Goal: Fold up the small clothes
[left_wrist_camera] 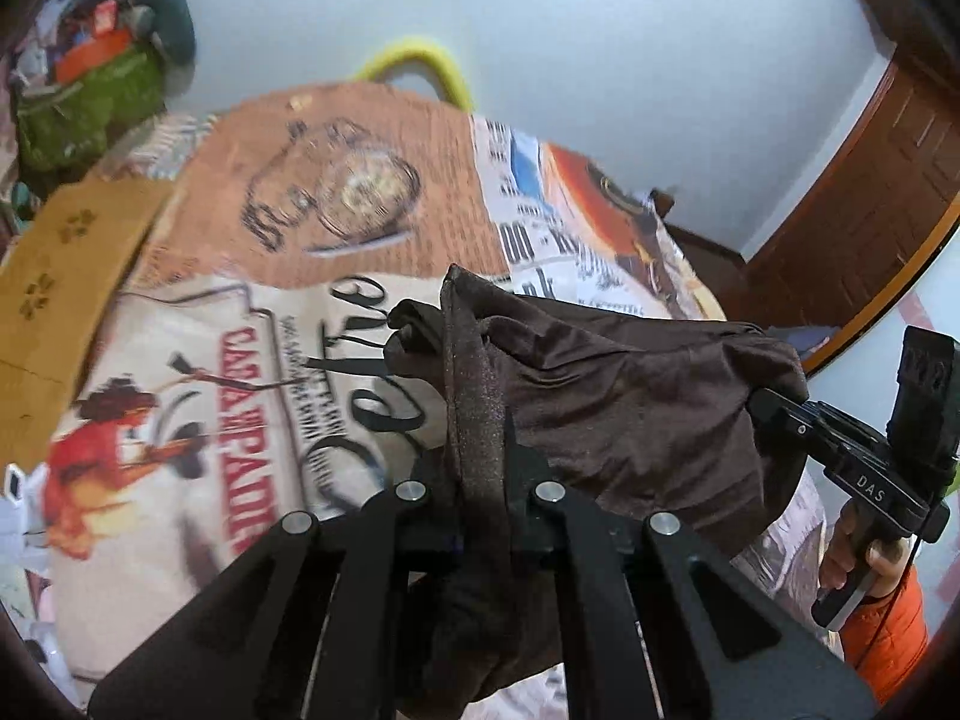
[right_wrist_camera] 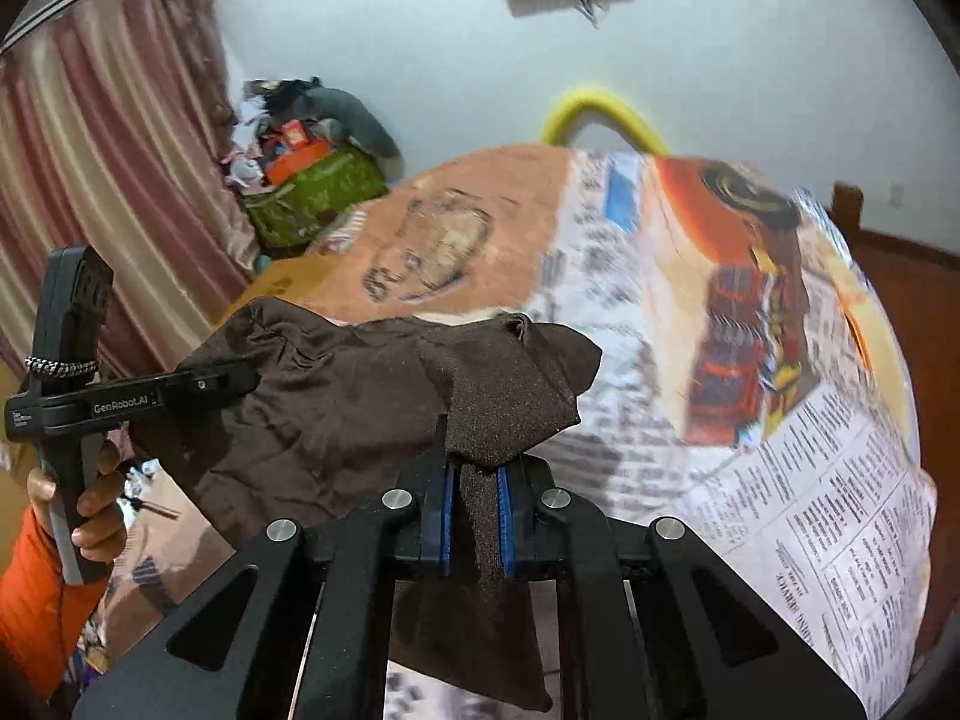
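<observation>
"GenRobot.AI" on left gripper [right_wrist_camera: 252,384]

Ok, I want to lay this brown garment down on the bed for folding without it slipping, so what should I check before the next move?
1. Left gripper clamped on the dark brown silky garment at its textured band: ok.
2. Right gripper shut on the same band, cloth between its blue pads: ok.
3. Garment spread flat between the two grippers: not ok, it sags and is creased.
4. Garment lifted off the printed newspaper-pattern bedspread: ok, it hangs above it.
5. Landing spot on the bedspread under the garment: cannot tell, the cloth hides it.
6. Cardboard sheet at the bed's edge clear of the garment: ok.
</observation>
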{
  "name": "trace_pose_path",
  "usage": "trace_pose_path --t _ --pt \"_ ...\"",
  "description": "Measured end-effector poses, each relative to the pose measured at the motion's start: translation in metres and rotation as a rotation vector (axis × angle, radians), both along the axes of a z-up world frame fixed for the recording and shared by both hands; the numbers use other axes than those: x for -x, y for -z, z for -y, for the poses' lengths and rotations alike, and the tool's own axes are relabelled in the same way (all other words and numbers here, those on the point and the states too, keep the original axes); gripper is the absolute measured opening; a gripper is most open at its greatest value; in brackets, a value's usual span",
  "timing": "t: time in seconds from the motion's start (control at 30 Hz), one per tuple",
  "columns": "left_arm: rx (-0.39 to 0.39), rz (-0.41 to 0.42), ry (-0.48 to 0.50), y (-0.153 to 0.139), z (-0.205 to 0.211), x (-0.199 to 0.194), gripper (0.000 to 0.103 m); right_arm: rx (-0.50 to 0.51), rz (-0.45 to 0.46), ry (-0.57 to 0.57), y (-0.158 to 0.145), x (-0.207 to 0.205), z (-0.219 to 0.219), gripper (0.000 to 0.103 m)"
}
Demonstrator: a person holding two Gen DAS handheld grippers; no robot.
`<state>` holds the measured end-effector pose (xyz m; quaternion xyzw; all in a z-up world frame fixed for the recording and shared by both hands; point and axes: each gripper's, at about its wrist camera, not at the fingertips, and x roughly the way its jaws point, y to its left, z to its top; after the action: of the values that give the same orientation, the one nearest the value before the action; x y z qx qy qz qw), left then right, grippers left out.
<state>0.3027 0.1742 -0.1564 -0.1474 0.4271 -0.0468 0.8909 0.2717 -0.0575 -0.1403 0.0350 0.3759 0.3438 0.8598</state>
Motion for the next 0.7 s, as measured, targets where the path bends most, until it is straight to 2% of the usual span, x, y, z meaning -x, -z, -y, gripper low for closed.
trace_pose_path --t 0.17,0.37,0.43,0.57,0.7 --pt "-0.014 0.038 -0.043 -0.024 -0.033 0.045 0.006 -0.004 0.033 -0.049 -0.023 0.027 -0.027 0.01" --pt "-0.027 0.002 -0.083 -0.015 -0.069 0.08 0.006 0.003 0.014 -0.099 -0.016 0.05 -0.068 0.01" --pt "-0.042 -0.029 -0.092 -0.002 -0.077 0.088 0.006 0.019 -0.01 -0.119 -0.006 0.056 -0.085 0.01" --pt "-0.053 -0.132 -0.108 0.044 -0.096 0.095 0.006 0.068 -0.07 -0.15 0.021 0.062 -0.11 0.01" --pt "-0.027 -0.218 -0.113 0.086 -0.107 0.099 0.006 0.119 -0.164 -0.147 0.054 0.06 -0.125 0.01"
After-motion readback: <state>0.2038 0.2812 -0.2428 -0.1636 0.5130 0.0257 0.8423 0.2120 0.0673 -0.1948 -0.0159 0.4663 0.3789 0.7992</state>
